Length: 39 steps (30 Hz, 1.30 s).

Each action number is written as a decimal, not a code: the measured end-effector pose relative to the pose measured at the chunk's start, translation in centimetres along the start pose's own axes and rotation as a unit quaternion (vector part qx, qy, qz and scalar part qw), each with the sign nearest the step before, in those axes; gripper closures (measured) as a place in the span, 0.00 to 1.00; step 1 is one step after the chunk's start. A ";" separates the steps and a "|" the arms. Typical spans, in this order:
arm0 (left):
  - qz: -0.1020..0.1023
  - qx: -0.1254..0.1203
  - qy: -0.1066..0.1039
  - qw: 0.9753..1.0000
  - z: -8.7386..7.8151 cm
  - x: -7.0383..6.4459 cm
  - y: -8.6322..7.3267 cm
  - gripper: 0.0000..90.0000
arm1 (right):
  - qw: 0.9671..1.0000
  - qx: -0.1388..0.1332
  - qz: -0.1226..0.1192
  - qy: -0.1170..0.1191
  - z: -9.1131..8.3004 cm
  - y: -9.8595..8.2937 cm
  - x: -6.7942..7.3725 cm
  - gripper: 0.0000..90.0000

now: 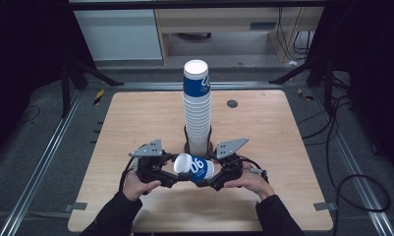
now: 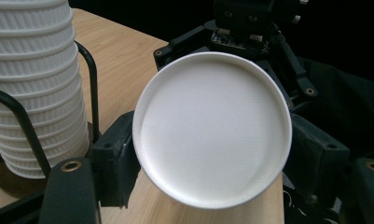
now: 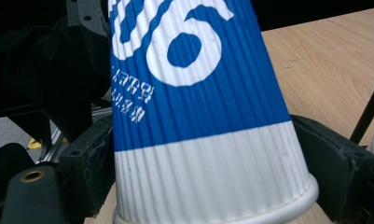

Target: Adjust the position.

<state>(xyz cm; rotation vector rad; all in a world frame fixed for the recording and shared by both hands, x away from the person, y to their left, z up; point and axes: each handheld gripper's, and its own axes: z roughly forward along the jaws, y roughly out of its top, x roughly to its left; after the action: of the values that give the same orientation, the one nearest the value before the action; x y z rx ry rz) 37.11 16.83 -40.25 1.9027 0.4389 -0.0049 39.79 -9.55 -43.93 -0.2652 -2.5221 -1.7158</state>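
Nearest to us, our two hands come in from the bottom edge of the high view, each wrapped around a black two-jaw gripper. The left gripper (image 1: 169, 173) and the right gripper (image 1: 213, 177) meet at a single blue-and-white ribbed paper cup (image 1: 194, 167), which lies on its side between them just above the light wooden table (image 1: 263, 132), its base toward the left gripper and its rim toward the right.

In the left gripper view we look straight at the cup's round white bottom (image 2: 211, 129); our own jaws sit at either side of it, against its wall, so we are gripping the cup at the base end. Past the cup, the other gripper's black body (image 2: 250, 28) faces us.

In the right gripper view the cup's ribbed wall (image 3: 198, 116) runs away from us, white band and rolled rim nearest, blue print farther off. Our jaws press against both sides of the white band, so this gripper clamps the cup too.

Just beyond the held cup stands a tall stack of ribbed white paper cups (image 1: 197, 115), upright inside a black wire holder (image 2: 89, 70) on a round dark base, topped by another blue-printed cup.
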 end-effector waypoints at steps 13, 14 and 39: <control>0.005 0.030 0.012 0.999 -1.5 0.4 0.4 0.17 | 0.999 0.017 -0.019 -0.038 -1.4 0.4 0.0 0.17; 0.009 0.037 0.016 0.999 -1.6 0.5 0.4 0.16 | 0.999 0.019 -0.021 -0.040 -1.4 0.3 0.0 0.17; 0.041 0.201 -0.004 0.979 2.5 0.6 -2.0 0.27 | 0.985 0.149 -0.075 -0.039 2.3 -1.0 1.0 0.17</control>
<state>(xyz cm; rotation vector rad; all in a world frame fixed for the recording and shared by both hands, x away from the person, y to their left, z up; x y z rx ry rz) 37.57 15.34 -43.12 2.3168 0.3713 -0.0504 38.66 -7.72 -45.56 -0.1277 -2.8749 -1.3667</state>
